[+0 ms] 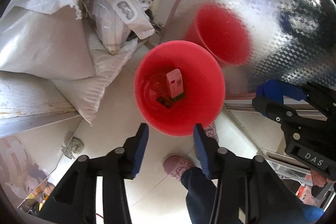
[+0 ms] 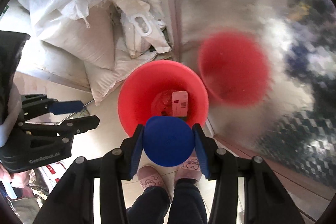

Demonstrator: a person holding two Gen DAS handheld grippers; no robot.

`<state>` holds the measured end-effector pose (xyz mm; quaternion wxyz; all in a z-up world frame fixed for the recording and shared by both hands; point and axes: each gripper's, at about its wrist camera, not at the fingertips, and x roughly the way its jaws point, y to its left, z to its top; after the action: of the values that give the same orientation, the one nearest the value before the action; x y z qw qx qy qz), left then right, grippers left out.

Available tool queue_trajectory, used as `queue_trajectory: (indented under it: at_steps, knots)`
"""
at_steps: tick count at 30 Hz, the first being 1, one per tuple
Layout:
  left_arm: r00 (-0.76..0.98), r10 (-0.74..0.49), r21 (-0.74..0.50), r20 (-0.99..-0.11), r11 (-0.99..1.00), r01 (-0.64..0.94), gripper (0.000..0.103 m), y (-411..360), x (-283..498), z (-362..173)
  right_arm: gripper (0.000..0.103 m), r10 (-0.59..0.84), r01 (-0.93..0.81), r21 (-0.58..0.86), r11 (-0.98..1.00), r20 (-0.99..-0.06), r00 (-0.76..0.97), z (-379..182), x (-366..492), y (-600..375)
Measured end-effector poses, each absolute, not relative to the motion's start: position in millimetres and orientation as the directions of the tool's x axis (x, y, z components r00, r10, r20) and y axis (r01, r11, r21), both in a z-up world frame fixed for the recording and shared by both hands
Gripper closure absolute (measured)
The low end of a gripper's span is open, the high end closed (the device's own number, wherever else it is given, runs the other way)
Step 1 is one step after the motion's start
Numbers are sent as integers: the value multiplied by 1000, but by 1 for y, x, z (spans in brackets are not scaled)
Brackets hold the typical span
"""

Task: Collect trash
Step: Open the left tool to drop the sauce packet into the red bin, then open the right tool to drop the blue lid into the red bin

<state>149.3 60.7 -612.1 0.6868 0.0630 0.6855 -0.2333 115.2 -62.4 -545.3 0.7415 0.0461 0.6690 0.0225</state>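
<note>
A red trash bucket point(image 1: 201, 104) stands on the tiled floor, also in the right wrist view point(image 2: 134, 98). Inside it lie a pink-white carton point(image 1: 175, 83) point(image 2: 180, 103) and some crumpled wrapper. My right gripper point(image 2: 168, 140) is shut on a round blue object point(image 2: 168, 141), held above the bucket's near rim. My left gripper point(image 1: 171, 135) is open and empty, just short of the bucket's near rim. The right gripper shows at the right of the left wrist view point(image 1: 294, 102); the left gripper shows at the left of the right wrist view point(image 2: 65, 110).
White woven sacks point(image 1: 48, 45) point(image 2: 79, 39) are piled left of the bucket. A shiny patterned metal panel point(image 1: 273, 14) point(image 2: 252, 3) behind it mirrors the bucket. The person's pink slippers point(image 2: 151, 178) point(image 1: 178, 165) stand on the floor near the bucket.
</note>
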Motion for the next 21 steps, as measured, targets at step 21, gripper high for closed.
queue_trajectory:
  at_steps: [21]
  knots:
    - [22, -150, -133, -988, 927, 349, 24, 90, 139, -610, 43, 70, -102, 66, 993, -997, 41, -560, 122, -29]
